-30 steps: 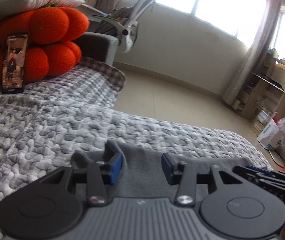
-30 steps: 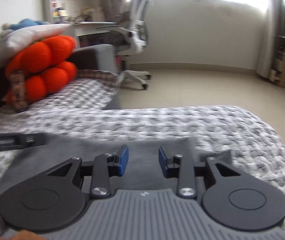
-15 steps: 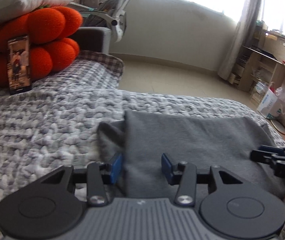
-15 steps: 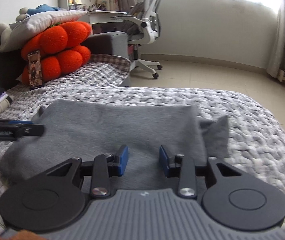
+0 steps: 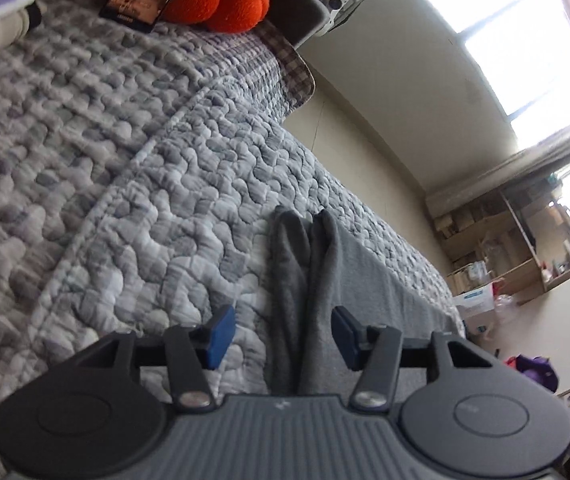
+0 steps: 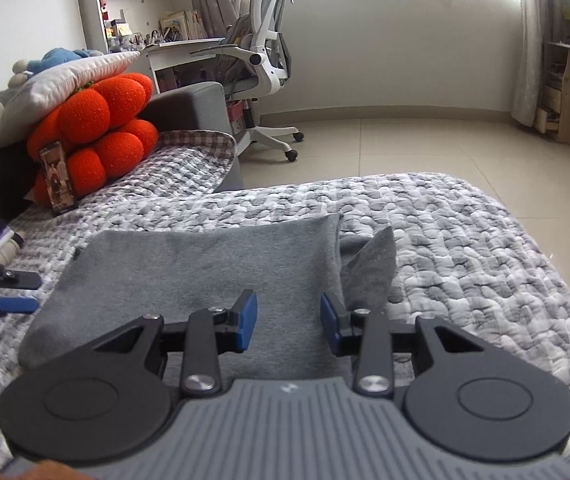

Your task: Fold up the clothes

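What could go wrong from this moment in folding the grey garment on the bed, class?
1. The left hand-held gripper is opening around the grey garment's bunched edge; its pads are clear of the cloth, so closing now may catch only one layer.
2. A loose flap sticks out past the folded side; folding again could trap it crooked.
3. The bumpy quilt may drag the fabric and wrinkle the fold.

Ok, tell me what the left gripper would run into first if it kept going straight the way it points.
Most likely the grey garment: its folded edge lies between the opening jaws of the left gripper, unpinched. Past it, the quilted bedspread.
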The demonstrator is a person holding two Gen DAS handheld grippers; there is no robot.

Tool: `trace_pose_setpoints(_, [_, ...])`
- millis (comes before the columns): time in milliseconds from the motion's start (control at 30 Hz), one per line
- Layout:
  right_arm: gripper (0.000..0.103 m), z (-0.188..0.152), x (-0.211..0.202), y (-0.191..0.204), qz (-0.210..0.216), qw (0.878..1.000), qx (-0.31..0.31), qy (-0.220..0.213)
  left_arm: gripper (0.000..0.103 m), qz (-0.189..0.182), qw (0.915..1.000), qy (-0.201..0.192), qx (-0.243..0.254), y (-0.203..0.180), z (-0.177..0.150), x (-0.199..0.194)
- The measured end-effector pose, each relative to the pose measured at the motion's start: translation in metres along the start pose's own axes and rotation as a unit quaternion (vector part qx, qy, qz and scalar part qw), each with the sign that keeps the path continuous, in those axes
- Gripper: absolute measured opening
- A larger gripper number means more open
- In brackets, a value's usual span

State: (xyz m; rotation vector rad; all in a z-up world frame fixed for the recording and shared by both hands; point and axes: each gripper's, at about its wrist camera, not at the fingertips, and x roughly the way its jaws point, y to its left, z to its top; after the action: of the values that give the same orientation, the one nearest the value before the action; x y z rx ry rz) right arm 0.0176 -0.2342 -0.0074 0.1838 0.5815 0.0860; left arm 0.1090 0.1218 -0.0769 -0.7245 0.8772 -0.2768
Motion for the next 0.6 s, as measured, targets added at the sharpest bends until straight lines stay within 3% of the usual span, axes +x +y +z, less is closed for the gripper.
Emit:
trace_pose_setpoints(100, [0.039, 0.002, -0.003, 0.004, 0.025, 1.000, 0.011, 0.004, 0.055, -0.048, 0.9977, 0.020, -0.044, 0.008, 0.000, 0.007])
trace_pose_setpoints(167, [0.039, 0.003, -0.003, 0.007, 0.038, 0.999, 0.017, 0.006, 0.055, -0.059, 0.9964, 0.029, -0.054, 0.008, 0.000, 0.014])
trace_pose_setpoints(400, [0.039, 0.008, 0.004, 0.013, 0.065, 0.997, 0.042, 0.011, 0.052, -0.055, 0.9972, 0.031, -0.039, -0.006, -0.009, 0.034])
trace_pose_setpoints(467, [0.039, 0.010, 0.006, 0.014, 0.071, 0.996, 0.048, 0.010, 0.047, -0.052, 0.9977, 0.034, -0.027, -0.011, -0.012, 0.039])
trace_pose_setpoints(533, [0.039, 0.011, 0.009, 0.016, 0.078, 0.995, 0.054, 0.010, 0.025, -0.036, 0.9987, 0.036, -0.010, -0.017, -0.014, 0.044])
trace_pose_setpoints(600, [0.039, 0.012, 0.013, 0.018, 0.089, 0.994, 0.058, 0.013, 0.012, -0.031, 0.9989, 0.034, -0.006, -0.019, -0.013, 0.047])
